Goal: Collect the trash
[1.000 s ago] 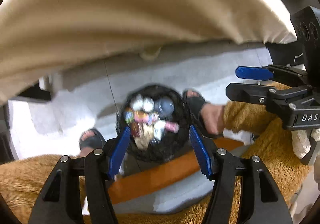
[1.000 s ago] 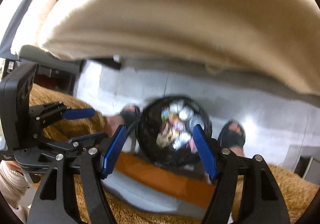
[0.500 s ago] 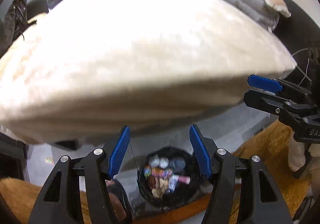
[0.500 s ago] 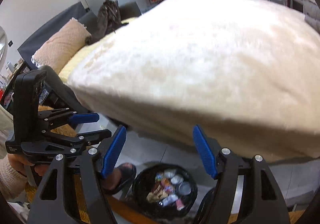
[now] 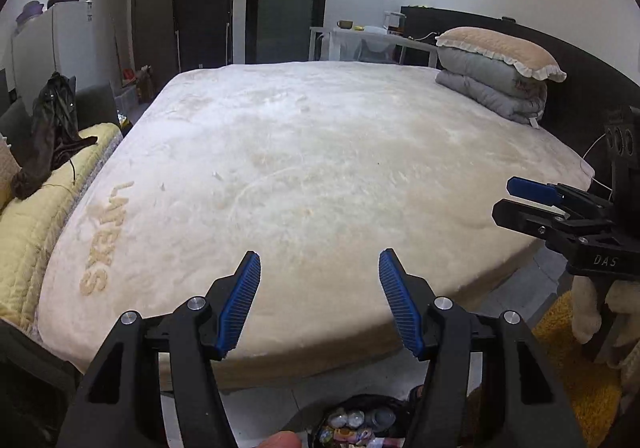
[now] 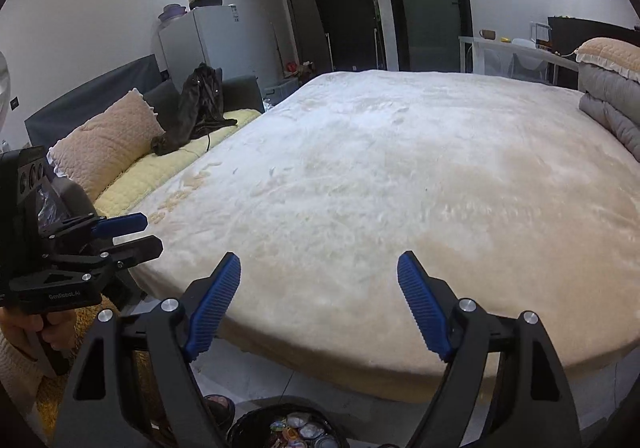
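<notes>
A black bin (image 5: 360, 422) full of colourful wrappers and cans sits on the floor at the bed's foot, cut off at the bottom edge; it also shows in the right wrist view (image 6: 288, 428). My left gripper (image 5: 320, 304) is open and empty, raised over the edge of the cream bed (image 5: 312, 167). My right gripper (image 6: 320, 308) is open and empty at the same height. Each gripper shows in the other's view, the right gripper (image 5: 520, 199) at the right and the left gripper (image 6: 136, 234) at the left. I see no loose trash on the bed.
Folded grey quilts and a pillow (image 5: 496, 75) lie at the bed's far right. A sofa with a yellow cover (image 6: 160, 167), a pink pillow (image 6: 104, 143) and a dark jacket (image 6: 196, 103) stands left. A fridge (image 6: 208, 39) and a white table (image 5: 372, 41) stand behind.
Both grippers have tilted up from looking down at the bin and floor to looking across the bed top. The bin has slid to the bottom edge. Both grippers stay open.
</notes>
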`<act>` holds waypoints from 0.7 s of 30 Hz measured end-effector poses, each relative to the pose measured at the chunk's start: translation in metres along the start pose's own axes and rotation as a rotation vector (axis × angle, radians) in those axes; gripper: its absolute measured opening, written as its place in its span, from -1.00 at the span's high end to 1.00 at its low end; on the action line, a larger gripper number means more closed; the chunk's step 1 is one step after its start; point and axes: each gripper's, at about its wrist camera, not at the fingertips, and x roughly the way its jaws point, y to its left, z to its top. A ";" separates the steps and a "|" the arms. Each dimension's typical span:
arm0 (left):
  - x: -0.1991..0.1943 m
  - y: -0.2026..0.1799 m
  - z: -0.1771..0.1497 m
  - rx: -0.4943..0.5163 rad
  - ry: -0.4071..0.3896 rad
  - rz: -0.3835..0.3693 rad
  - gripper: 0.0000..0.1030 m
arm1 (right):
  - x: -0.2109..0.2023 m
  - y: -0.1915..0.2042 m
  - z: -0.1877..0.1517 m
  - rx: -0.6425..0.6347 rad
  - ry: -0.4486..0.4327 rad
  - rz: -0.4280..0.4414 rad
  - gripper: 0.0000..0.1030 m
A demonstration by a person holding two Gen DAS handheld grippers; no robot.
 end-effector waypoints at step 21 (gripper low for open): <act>0.028 0.009 -0.011 -0.007 -0.041 -0.020 -0.89 | 0.013 -0.005 -0.009 -0.044 -0.060 -0.045 -0.90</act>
